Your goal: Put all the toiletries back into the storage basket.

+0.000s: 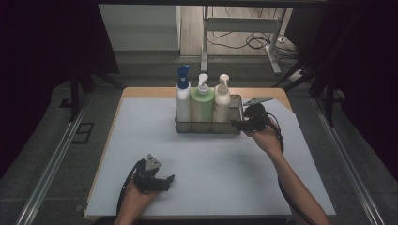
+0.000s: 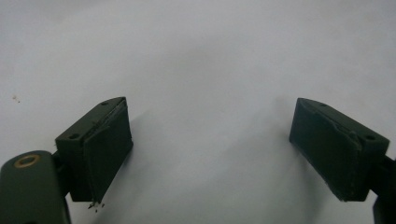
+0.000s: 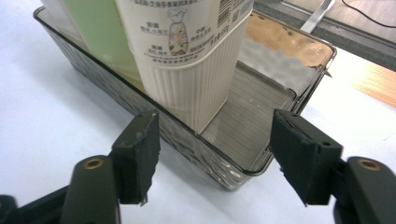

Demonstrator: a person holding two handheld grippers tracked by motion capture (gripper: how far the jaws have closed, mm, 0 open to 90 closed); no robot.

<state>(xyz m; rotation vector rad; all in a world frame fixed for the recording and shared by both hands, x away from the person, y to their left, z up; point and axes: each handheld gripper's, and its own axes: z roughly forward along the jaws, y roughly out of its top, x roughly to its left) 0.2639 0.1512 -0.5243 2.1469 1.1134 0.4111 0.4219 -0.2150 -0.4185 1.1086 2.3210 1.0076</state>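
Note:
A clear plastic tray (image 1: 206,128) (image 3: 254,109) stands at the back middle of the table. In it stand a white spray bottle with a blue head (image 1: 183,96), a green pump bottle (image 1: 202,104) (image 3: 100,35) and a cream pump bottle (image 1: 222,99) (image 3: 187,60). My right gripper (image 1: 240,123) (image 3: 215,156) is open at the tray's right front corner. The tray's empty end and the cream bottle lie just beyond its jaws, and the pads touch nothing. My left gripper (image 1: 165,181) (image 2: 210,149) rests open near the front left over bare mat.
A pale mat (image 1: 211,164) covers the wooden table, whose edge shows behind the tray (image 1: 141,92). Metal rails (image 1: 51,159) run along both sides of the table. A desk frame with cables (image 1: 244,37) stands on the floor beyond.

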